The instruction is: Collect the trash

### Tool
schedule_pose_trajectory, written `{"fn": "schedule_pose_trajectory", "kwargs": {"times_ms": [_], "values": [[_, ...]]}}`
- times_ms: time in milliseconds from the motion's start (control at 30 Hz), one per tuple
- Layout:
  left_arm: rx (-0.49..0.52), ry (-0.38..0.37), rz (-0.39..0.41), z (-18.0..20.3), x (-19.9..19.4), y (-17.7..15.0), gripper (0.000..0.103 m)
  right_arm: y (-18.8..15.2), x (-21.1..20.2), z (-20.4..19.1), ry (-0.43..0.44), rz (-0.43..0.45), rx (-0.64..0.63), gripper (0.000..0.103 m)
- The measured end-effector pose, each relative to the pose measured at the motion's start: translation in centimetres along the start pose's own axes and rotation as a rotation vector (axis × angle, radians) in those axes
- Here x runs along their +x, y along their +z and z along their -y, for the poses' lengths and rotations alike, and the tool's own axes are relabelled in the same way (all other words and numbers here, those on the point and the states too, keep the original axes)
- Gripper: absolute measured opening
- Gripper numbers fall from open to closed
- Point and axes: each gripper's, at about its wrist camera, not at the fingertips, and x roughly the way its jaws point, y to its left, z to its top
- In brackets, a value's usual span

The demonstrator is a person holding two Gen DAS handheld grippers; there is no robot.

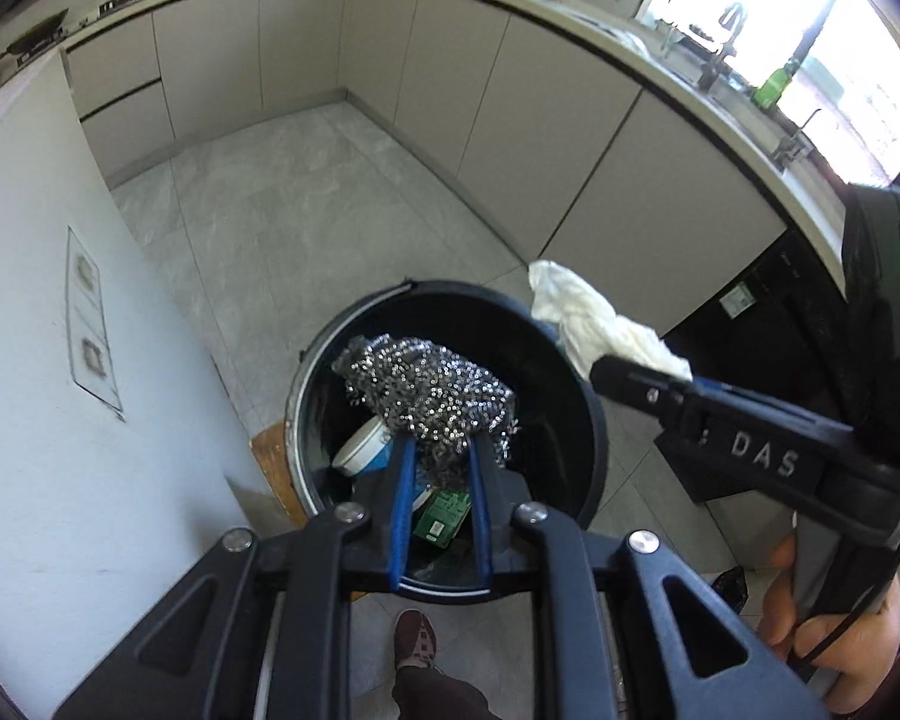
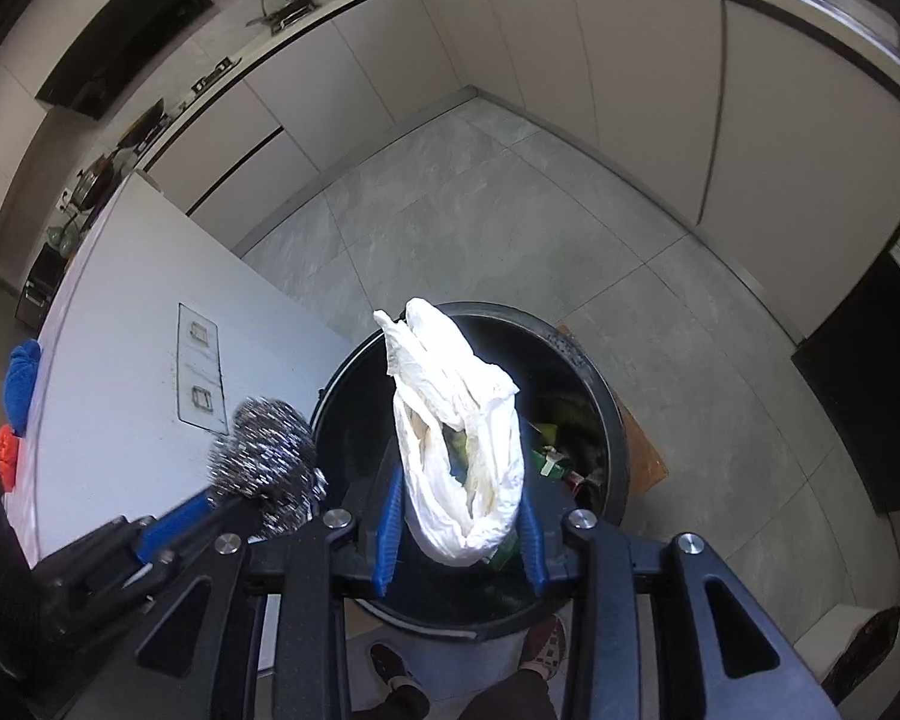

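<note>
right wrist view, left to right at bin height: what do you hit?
Blue cloth on the white counter → steel wool scourer in the left gripper → white plastic bag in the right gripper → trash in the black bin → dark appliance.

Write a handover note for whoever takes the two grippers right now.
Left gripper: shut on the steel wool scrubber, held over the open black bin.
Right gripper: the crumpled white plastic bag sits between its fingers, also above the bin; whether the pads press it is unclear.
Already in the bin: a white tub, a green packet and other scraps.
Left to do: release both pieces into the bin, then look for more trash.
</note>
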Motion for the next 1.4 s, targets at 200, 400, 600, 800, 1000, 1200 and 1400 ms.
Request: {"fn": "schedule_pose_trajectory", "kwargs": {"times_ms": [200,400,600,800,1000,1200,1400], "values": [[-0.063,0.014,-0.056,-0.6,2.0,-0.3,0.037,0.6,2.8,0.3,0.011,-0.031,-0.032,0.066],[-0.084,0.027,-0.052,-0.9,1.3,-0.4,0.038,1.6,3.0,0.3,0.019,-0.014,-0.027,0.066],[-0.061,0.029,-0.023,-0.5,-0.3,0.1,0.047,2.1,1.4,0.0,0.025,0.018,-0.011,0.066],[-0.053,0.037,0.004,-0.4,-1.4,0.0,0.053,2.1,0.0,-0.1,0.004,0.041,-0.002,0.066],[-0.058,0.02,0.019,-0.9,-3.3,0.4,0.053,2.0,-1.9,0.1,0.003,0.062,0.026,0.066],[-0.047,-0.041,0.044,-1.2,-5.8,1.3,0.064,2.0,-4.6,-1.2,0.006,0.095,0.042,0.068],[0.018,-0.025,0.025,-0.5,-3.8,2.3,0.074,0.8,-6.4,-0.9,-0.011,0.142,0.073,0.068]]}}
